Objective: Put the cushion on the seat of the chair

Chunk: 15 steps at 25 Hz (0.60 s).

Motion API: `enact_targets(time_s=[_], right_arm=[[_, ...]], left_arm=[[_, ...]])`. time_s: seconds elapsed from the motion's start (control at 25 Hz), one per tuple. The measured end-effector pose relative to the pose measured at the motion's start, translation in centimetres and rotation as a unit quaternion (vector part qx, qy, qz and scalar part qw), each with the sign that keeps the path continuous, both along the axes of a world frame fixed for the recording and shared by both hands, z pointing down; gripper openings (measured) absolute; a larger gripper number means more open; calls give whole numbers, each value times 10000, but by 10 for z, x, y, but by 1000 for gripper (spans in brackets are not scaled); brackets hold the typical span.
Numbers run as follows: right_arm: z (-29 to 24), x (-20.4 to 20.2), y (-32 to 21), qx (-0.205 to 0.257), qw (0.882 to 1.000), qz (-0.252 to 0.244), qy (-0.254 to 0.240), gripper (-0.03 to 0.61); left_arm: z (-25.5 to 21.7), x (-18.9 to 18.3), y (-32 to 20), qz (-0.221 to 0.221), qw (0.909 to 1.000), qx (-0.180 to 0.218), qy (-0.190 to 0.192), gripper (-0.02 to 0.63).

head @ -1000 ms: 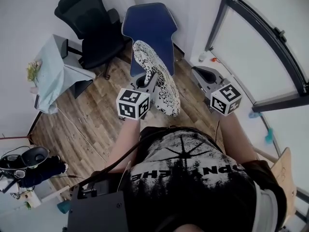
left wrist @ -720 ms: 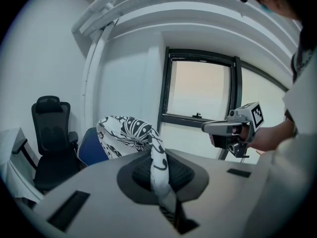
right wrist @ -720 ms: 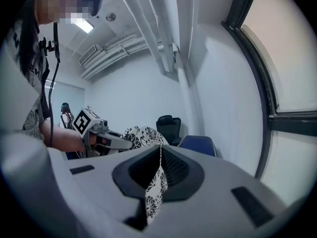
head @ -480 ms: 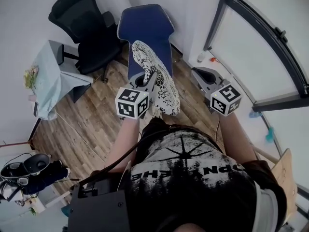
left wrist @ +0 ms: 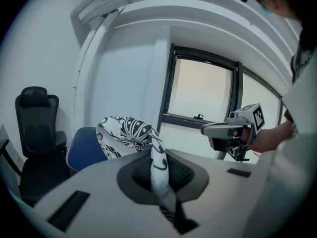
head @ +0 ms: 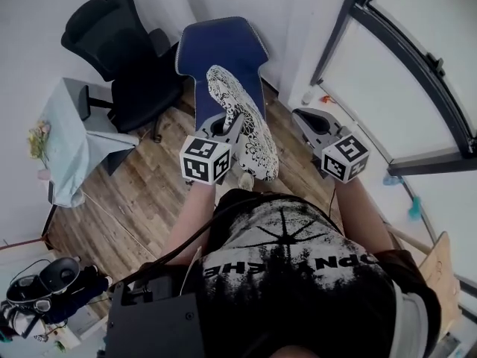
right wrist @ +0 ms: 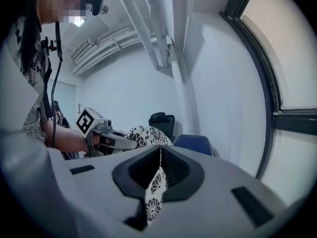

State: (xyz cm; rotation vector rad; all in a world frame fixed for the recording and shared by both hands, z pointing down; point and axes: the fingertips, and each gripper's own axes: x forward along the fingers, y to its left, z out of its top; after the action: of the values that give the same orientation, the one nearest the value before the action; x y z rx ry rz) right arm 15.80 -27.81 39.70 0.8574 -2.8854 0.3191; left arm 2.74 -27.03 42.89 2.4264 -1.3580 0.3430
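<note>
A black-and-white patterned cushion [head: 242,121] hangs upright in front of the blue chair [head: 220,54], whose seat it hides in the head view. My left gripper [head: 226,125] is shut on the cushion's edge, and the fabric [left wrist: 158,167] runs down between its jaws. To the right, my right gripper [head: 302,116] is also shut, with a thin strip of patterned fabric [right wrist: 157,180] pinched between its jaws. The blue chair [left wrist: 84,150] shows behind the cushion in the left gripper view. Each gripper view shows the other gripper, the right [left wrist: 230,130] and the left [right wrist: 106,138].
A black office chair [head: 119,51] stands left of the blue chair. A small table with a pale cloth [head: 71,136] is further left. A dark window frame [head: 402,66] runs along the right. Bags and gear [head: 45,282] lie on the wooden floor at lower left.
Both grippers have carried the cushion forward toward the blue chair. The black chair and table have slid left in the head view. Both grips look unchanged.
</note>
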Motion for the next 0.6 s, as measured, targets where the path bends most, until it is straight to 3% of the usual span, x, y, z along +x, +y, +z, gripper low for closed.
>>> enact_targets(time_s=[0.6], right_arm=[[16, -91, -97, -109, 9987, 501, 78, 20]], left_arm=[[19, -77, -107, 637, 9978, -161, 109, 23]])
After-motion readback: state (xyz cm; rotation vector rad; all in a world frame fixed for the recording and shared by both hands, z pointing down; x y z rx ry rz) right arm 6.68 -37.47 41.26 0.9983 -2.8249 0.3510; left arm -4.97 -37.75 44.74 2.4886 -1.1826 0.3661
